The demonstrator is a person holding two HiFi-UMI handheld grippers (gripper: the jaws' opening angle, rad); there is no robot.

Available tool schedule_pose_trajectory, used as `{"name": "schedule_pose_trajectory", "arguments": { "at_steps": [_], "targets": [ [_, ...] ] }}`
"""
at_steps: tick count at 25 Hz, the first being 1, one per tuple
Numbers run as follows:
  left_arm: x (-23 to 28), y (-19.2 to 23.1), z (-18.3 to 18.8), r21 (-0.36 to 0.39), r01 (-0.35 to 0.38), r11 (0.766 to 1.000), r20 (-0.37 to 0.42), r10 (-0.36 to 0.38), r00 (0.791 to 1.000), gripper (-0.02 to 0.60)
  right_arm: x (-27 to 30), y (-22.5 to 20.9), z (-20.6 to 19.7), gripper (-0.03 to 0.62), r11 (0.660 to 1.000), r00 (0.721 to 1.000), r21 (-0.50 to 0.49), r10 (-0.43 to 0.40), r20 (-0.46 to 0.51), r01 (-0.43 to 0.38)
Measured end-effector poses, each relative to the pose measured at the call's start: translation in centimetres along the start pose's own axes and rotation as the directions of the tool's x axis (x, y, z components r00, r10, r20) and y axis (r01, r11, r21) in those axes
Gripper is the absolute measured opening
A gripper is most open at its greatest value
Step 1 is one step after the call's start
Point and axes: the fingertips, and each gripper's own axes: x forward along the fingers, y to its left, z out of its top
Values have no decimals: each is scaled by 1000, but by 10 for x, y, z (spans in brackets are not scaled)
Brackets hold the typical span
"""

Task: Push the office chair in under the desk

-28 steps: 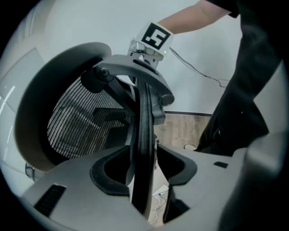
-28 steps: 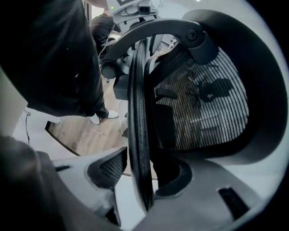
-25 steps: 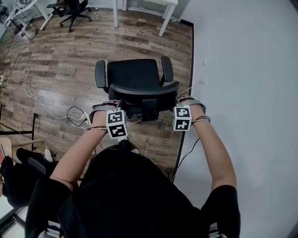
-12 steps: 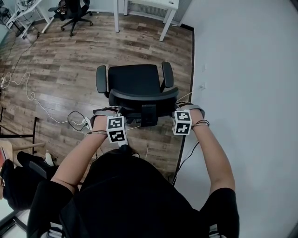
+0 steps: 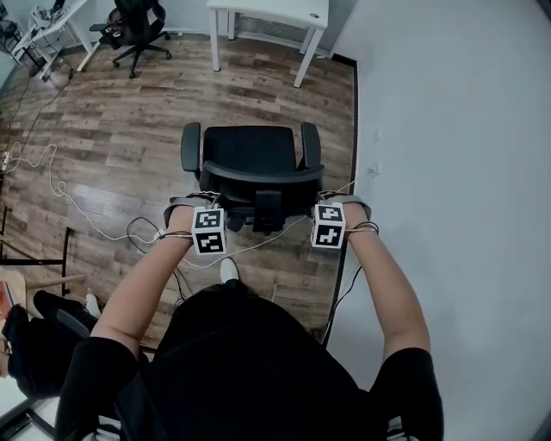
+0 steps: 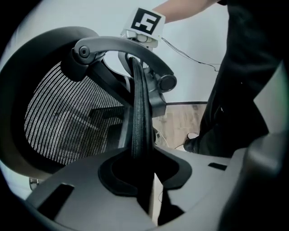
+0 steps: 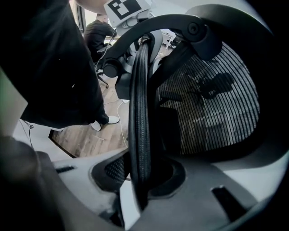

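Note:
The black office chair [image 5: 250,148] stands on the wood floor with its seat facing the white desk [image 5: 269,9] at the far end. I stand behind it. My left gripper [image 5: 211,207] is shut on the left end of the mesh backrest's rim [image 6: 139,113], which runs up between its jaws [image 6: 142,173]. My right gripper [image 5: 325,205] is shut on the right end of the same rim [image 7: 139,113], with the edge seated between its jaws [image 7: 140,180]. Each gripper view shows the other gripper's marker cube across the backrest.
A white wall [image 5: 448,172] with a dark baseboard runs close along the chair's right side. Cables [image 5: 60,185] lie on the floor to the left. A second black chair [image 5: 136,21] stands far left by another desk. A dark bag [image 5: 34,336] lies near left.
The chair has rolled forward toward the white desk, and both grippers have gone with it on the backrest. More of the desk shows at the top.

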Motion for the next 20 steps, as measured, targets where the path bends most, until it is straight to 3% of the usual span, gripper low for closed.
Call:
{"name": "schedule_pose_trajectory", "arguments": {
  "at_steps": [20],
  "targets": [
    [17,103,-52,94,4,996,-3,-4,1000,72,21,-94,26,97,996,999,82,-41,-9,41]
  ]
}}
